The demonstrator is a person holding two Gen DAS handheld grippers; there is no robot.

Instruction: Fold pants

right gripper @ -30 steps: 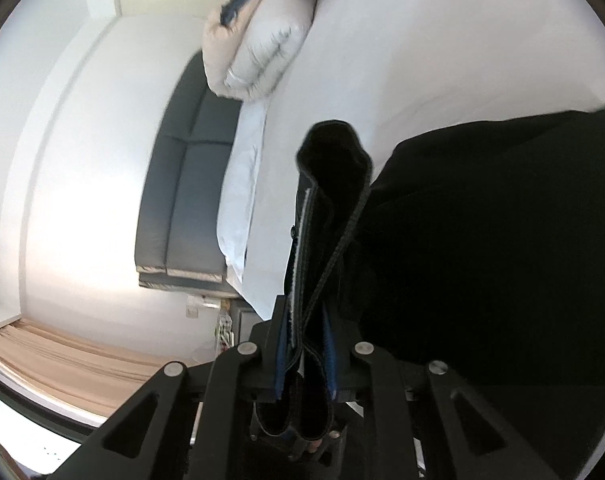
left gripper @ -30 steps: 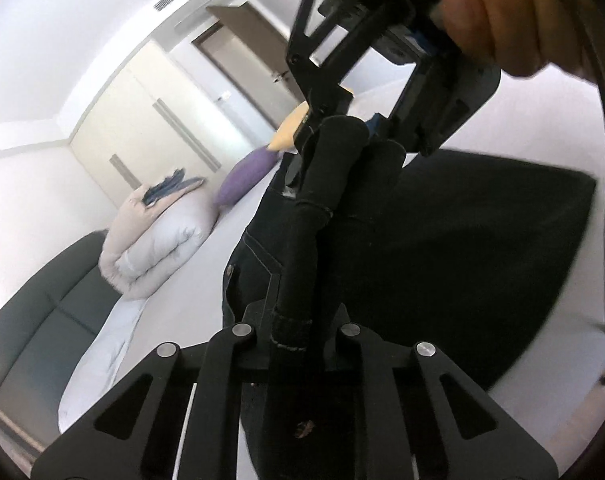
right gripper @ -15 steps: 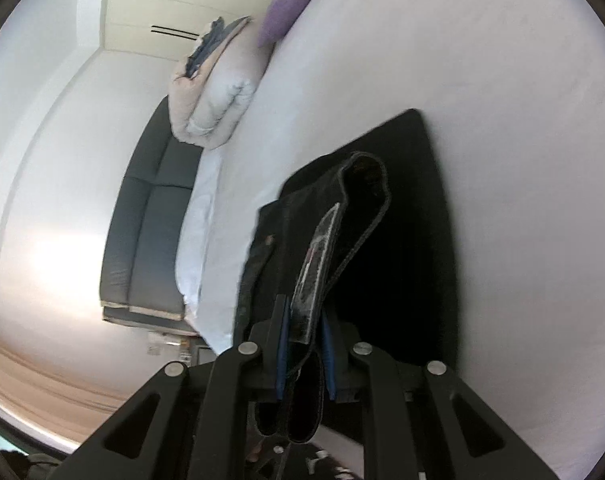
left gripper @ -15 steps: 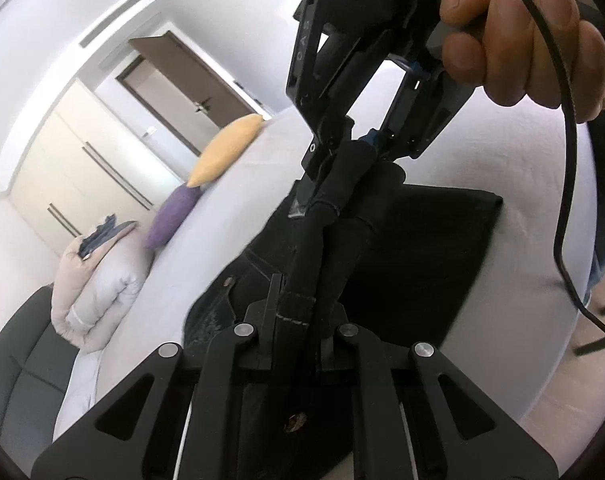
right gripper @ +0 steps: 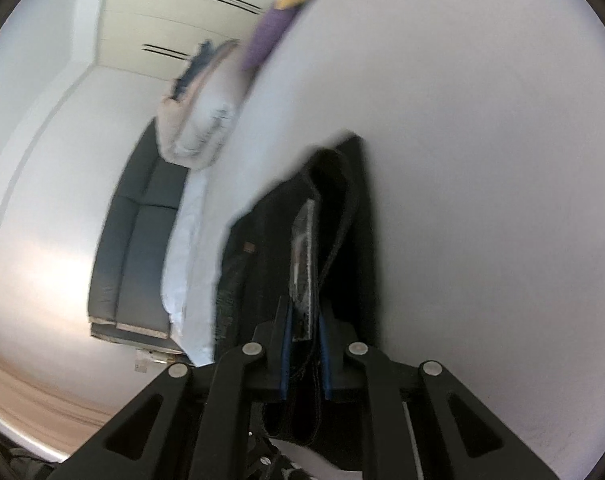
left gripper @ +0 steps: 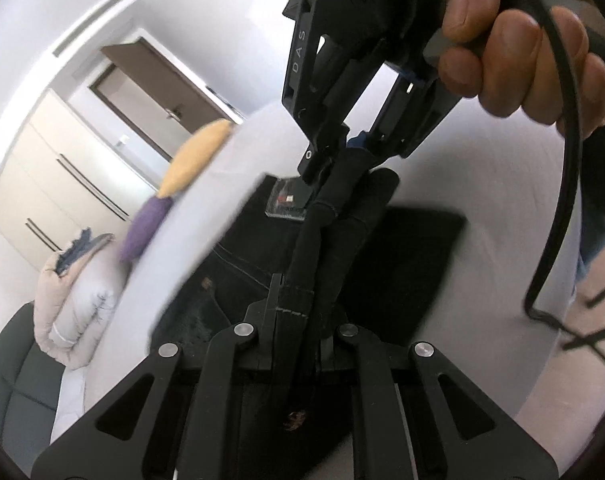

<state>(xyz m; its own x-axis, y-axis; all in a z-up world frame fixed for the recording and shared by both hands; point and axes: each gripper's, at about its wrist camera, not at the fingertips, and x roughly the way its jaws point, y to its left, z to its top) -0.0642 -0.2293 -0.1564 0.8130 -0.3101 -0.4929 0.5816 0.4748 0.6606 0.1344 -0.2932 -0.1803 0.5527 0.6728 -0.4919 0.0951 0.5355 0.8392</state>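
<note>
Black pants (left gripper: 398, 264) lie partly on the white bed (left gripper: 494, 184); their waistband edge is lifted and stretched between the two grippers. My left gripper (left gripper: 296, 312) is shut on the waistband seam. My right gripper (left gripper: 342, 148), held by a hand, shows in the left wrist view, shut on the other end of the band. In the right wrist view my right gripper (right gripper: 304, 320) is shut on the folded band with a clear tag (right gripper: 304, 256), and the pants (right gripper: 262, 248) hang below onto the bed (right gripper: 482, 160).
A yellow pillow (left gripper: 194, 156) and a purple pillow (left gripper: 144, 228) lie at the bed's far end. A rolled duvet (left gripper: 82, 300) sits on a dark sofa (left gripper: 18, 376). A wardrobe (left gripper: 54, 168) and door (left gripper: 162, 88) stand behind. A cable (left gripper: 558, 220) hangs from the right hand.
Both grippers have carried the waistband further over the bed towards the pillows, and the pants beneath now look narrower and more folded. Both grips stay shut.
</note>
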